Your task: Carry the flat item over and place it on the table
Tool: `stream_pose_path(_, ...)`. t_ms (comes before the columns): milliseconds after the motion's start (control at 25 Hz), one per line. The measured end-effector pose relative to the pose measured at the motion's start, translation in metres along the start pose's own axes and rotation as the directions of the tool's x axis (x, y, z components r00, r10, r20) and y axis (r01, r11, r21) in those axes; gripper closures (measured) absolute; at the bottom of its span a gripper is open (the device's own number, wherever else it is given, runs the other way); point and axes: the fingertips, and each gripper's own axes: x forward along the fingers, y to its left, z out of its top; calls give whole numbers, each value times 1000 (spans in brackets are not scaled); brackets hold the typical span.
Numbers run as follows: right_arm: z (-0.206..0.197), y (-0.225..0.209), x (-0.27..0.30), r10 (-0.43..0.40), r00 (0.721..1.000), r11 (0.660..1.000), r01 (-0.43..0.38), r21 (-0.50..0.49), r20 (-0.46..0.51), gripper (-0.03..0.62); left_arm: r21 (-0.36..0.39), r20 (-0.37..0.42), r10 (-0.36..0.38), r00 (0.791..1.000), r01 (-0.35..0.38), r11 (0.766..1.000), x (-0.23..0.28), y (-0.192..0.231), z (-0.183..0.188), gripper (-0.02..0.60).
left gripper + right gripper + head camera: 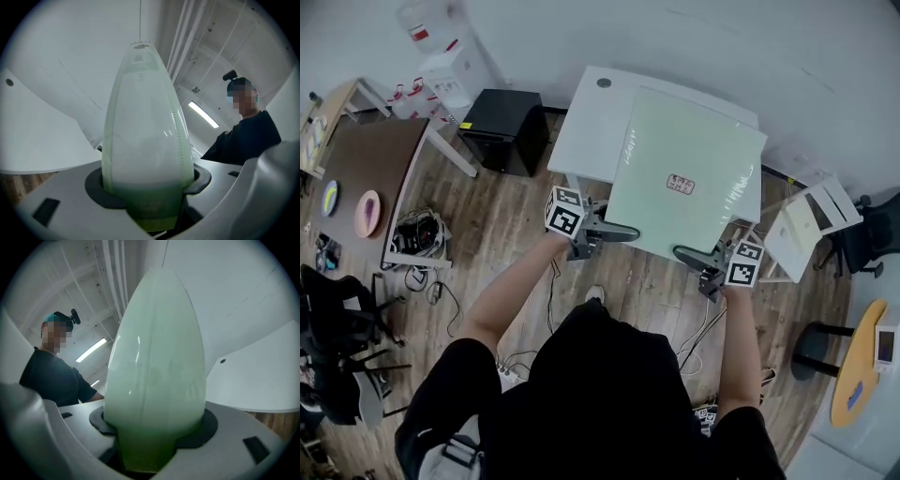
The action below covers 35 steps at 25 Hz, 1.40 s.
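Note:
A large pale green flat board (689, 178) with a small label in its middle is held over the right half of the white table (591, 122); its near edge hangs past the table's front. My left gripper (628, 232) is shut on the board's near left edge. My right gripper (686, 253) is shut on its near right corner. In the left gripper view the board (143, 131) stands edge-on between the jaws (147, 187). The right gripper view shows the board (157, 362) clamped the same way (152, 427). Whether the board touches the tabletop I cannot tell.
A black cabinet (506, 129) stands left of the white table. A brown table (370, 159) and cables (417, 234) lie further left. A small white shelf unit (806, 225) is on the right, a black chair (337, 328) at the left edge, and a yellow round table (858, 361) lower right.

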Motion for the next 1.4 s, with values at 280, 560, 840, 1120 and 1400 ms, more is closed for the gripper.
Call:
stream_pose_path(280, 17, -21, 2, -62, 997, 998, 61, 20, 55, 284, 2, -33, -51, 998, 52, 999, 0, 27, 18, 288)
stream_pose_path(560, 29, -50, 1, -58, 995, 998, 56, 21, 85, 284, 6, -37, -50, 998, 50, 999, 3, 54, 31, 288)
stream_pose_path(840, 48, -100, 3, -18, 992, 996, 7, 93, 126, 284, -25, -24, -2, 1000, 2, 1000, 3, 98, 47, 288)
stream_pose_path(1120, 71, -151, -1, 9, 997, 995, -17, 98, 83, 284, -60, 34, 24, 999, -22, 998, 12, 145, 67, 288)
stream_pose_path(1400, 85, -201, -13, 32, 998, 990, -38, 139, 45, 285, -99, 57, 66, 996, -60, 993, 29, 190, 79, 288)
